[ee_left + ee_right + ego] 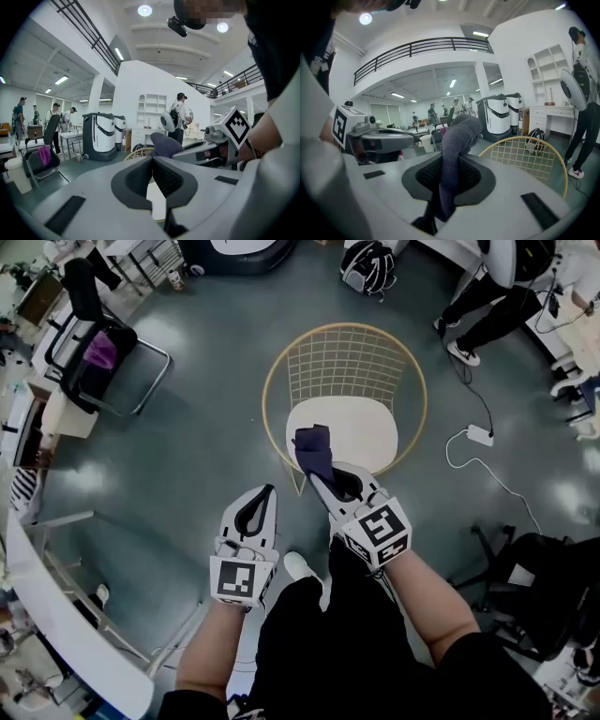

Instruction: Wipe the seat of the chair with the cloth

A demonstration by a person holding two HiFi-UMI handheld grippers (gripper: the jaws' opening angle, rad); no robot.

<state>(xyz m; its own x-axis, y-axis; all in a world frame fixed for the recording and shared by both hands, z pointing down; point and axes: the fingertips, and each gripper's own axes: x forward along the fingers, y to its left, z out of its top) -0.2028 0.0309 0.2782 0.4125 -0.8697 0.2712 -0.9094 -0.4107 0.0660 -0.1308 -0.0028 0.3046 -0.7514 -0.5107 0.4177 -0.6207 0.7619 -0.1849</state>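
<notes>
The chair has a gold wire back [345,364] and a cream seat [366,437]; it stands on the grey floor straight ahead. A dark navy cloth [314,452] hangs over the seat's front left part. My right gripper [325,480] is shut on it. In the right gripper view the cloth [454,145] rises from between the pads and folds over, with the wire back [525,157] behind it. My left gripper [265,495] is shut and empty, held over the floor left of the seat's front edge. Its own view shows the jaws together [152,161] and the cloth [165,144] beyond.
A black office chair [103,357] with a purple item stands far left. A black bag [367,266] lies behind the chair. A white power adapter [479,435] and its cable lie on the floor at right. A person [487,296] stands top right. A white desk edge [56,615] runs along the left.
</notes>
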